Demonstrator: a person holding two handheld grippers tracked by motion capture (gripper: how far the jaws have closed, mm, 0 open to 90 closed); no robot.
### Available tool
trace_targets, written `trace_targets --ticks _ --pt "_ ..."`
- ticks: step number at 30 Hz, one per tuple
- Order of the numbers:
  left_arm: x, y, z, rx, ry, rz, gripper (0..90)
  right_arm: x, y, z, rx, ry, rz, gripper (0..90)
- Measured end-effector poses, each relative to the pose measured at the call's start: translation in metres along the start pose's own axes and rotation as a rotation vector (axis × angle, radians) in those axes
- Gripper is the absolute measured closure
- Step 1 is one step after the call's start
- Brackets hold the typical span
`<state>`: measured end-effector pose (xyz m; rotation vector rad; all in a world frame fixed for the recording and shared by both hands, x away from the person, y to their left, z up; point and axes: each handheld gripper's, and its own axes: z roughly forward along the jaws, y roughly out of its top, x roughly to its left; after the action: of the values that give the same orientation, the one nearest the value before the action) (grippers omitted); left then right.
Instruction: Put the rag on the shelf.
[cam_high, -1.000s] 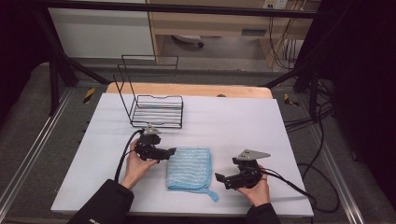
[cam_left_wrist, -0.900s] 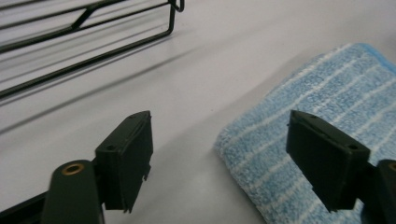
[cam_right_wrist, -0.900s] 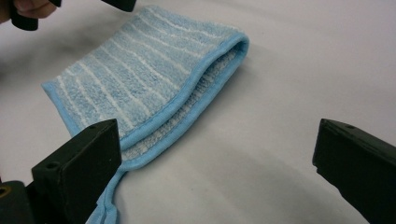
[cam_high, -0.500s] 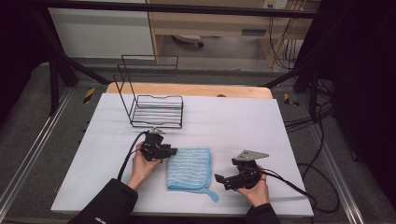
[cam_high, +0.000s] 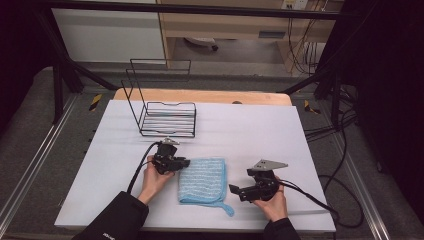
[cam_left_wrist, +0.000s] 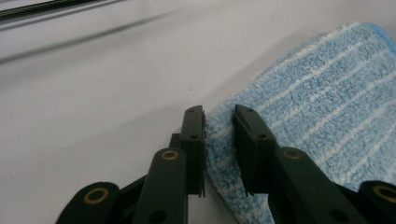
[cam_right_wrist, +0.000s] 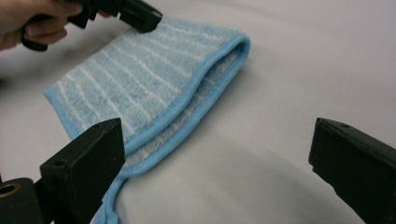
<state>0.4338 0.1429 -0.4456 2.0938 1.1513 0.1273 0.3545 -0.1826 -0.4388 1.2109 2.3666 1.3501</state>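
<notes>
A folded blue striped towel (cam_high: 202, 180) lies on the white table (cam_high: 250, 130) near the front. My left gripper (cam_high: 186, 162) is at the towel's upper left corner. In the left gripper view the jaws have just been closing, and my left gripper (cam_left_wrist: 218, 126) now pinches a bunched edge of the towel (cam_left_wrist: 317, 107). My right gripper (cam_high: 232, 190) rests low at the towel's right front side with its jaws wide apart. In the right gripper view, the right gripper (cam_right_wrist: 217, 140) has bare table between its jaws, with the towel (cam_right_wrist: 140, 70) ahead and the left gripper (cam_right_wrist: 140, 16) at the far corner.
A black wire rack (cam_high: 167, 117) stands at the back left of the table. A wooden board (cam_high: 200, 96) lies behind the white surface. Cables trail from both grippers toward the front, and metal frame rails run along both sides.
The left gripper has slid slightly toward the towel and its jaws have narrowed onto the towel's corner. The right hand has stayed where it was.
</notes>
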Motion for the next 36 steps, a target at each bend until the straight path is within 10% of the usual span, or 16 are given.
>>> trace_targets --ticks 15,36 --pt "-0.002 -0.002 0.001 -0.013 0.014 0.011 76.2 -0.016 0.05 0.049 -0.002 -0.032 0.0 23.6" --pt "-0.001 -0.003 0.0 -0.021 0.005 0.019 76.0 -0.025 0.045 0.078 0.093 0.016 0.071 54.3"
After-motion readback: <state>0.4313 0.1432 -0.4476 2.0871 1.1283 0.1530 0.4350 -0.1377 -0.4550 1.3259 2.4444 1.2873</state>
